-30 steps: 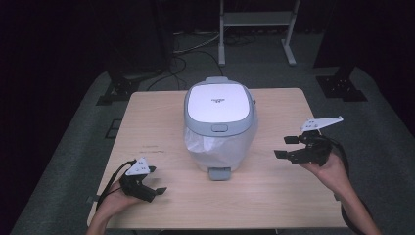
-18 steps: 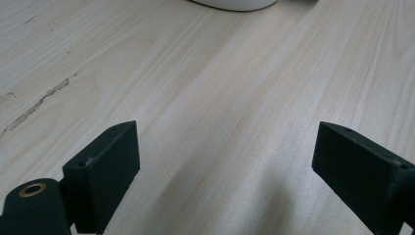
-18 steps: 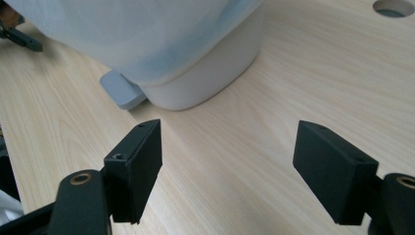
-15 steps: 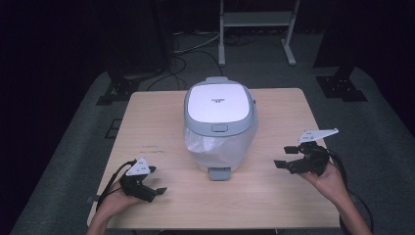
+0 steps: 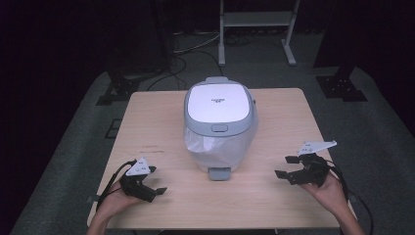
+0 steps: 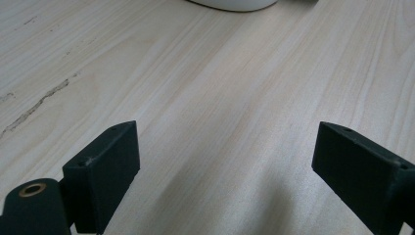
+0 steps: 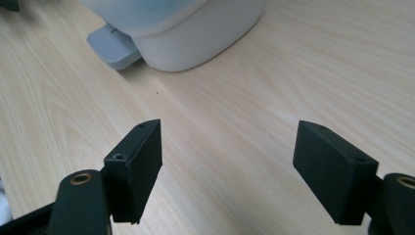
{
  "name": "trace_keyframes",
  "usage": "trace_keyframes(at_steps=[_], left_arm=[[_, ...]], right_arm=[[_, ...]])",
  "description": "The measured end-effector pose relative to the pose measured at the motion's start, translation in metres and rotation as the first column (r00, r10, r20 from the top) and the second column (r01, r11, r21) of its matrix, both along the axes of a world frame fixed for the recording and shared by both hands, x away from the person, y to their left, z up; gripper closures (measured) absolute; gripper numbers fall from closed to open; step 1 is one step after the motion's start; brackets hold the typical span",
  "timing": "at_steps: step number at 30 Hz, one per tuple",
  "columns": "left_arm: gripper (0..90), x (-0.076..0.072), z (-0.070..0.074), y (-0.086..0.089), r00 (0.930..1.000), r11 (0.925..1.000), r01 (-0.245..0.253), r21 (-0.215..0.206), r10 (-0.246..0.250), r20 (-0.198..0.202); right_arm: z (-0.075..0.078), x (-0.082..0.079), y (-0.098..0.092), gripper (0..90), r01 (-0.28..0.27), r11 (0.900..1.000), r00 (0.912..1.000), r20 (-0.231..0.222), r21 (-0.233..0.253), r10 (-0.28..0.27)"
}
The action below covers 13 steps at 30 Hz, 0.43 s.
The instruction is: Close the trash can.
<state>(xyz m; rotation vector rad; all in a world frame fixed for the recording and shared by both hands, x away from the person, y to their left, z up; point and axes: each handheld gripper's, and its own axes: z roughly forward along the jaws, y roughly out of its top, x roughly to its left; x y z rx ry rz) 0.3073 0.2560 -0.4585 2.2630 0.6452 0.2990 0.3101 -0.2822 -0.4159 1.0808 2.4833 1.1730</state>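
The pedal bin (image 5: 220, 125) has a white lid with a grey rim, a see-through white body and a grey foot pedal (image 5: 219, 173). The table (image 5: 156, 132) is light wood with thin brown grain lines. The left gripper (image 5: 149, 183) and the right gripper (image 5: 286, 166) are black, each with a light grey plate on top. The floor (image 5: 386, 142) is dark grey.

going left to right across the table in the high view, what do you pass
left gripper → white bin with a grey lid → right gripper, all on the wooden table
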Motion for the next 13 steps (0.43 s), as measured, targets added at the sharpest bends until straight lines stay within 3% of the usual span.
trace_keyframes(at_steps=[8,13], left_arm=[[9.4,0.000,0.000,0.000,1.0000,1.0000,0.000,0.002,0.000,0.000],[9.4,0.001,0.000,0.000,1.0000,1.0000,-0.003,-0.005,0.003,-0.003]], right_arm=[[-0.013,-0.009,0.002,25.4,0.005,1.000,1.0000,-0.005,-0.015,-0.005],[-0.018,-0.016,0.000,25.4,0.019,1.000,0.9998,0.003,0.009,-0.019]])
